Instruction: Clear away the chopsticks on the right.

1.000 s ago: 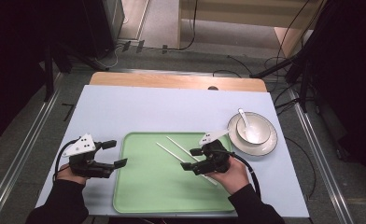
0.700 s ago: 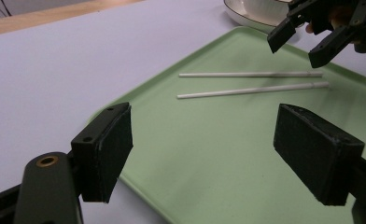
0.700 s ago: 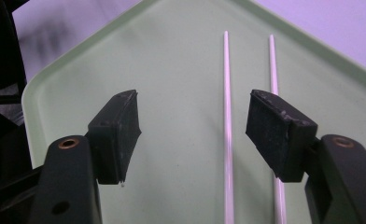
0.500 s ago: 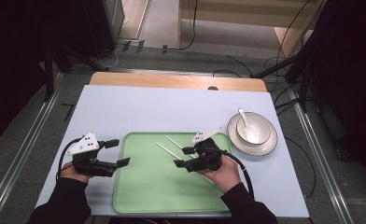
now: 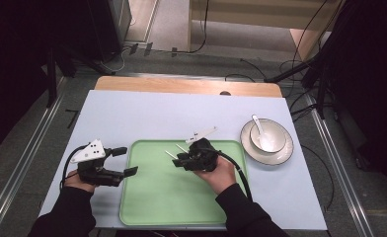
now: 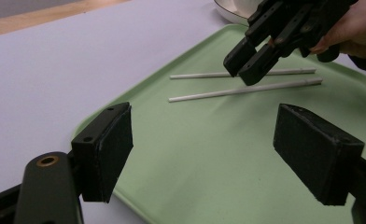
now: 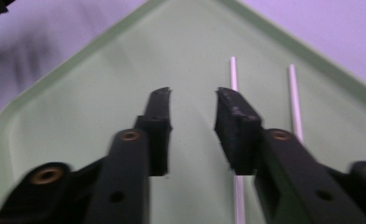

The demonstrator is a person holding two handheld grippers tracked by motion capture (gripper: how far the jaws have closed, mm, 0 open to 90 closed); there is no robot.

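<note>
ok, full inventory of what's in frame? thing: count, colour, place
tray: 1, light green, near middle of the table
chopsticks: 2, white, lying side by side on the tray's far part
plate: 1, white with dark rim, right of the tray
bowl: 1, white, on the plate
spoon: 1, white, in the bowl
table: 1, pale blue top, wooden far edge
left gripper: 1, black, open, at the tray's left edge
right gripper: 1, black, jaws just closing, nothing between them, over the chopsticks
</note>
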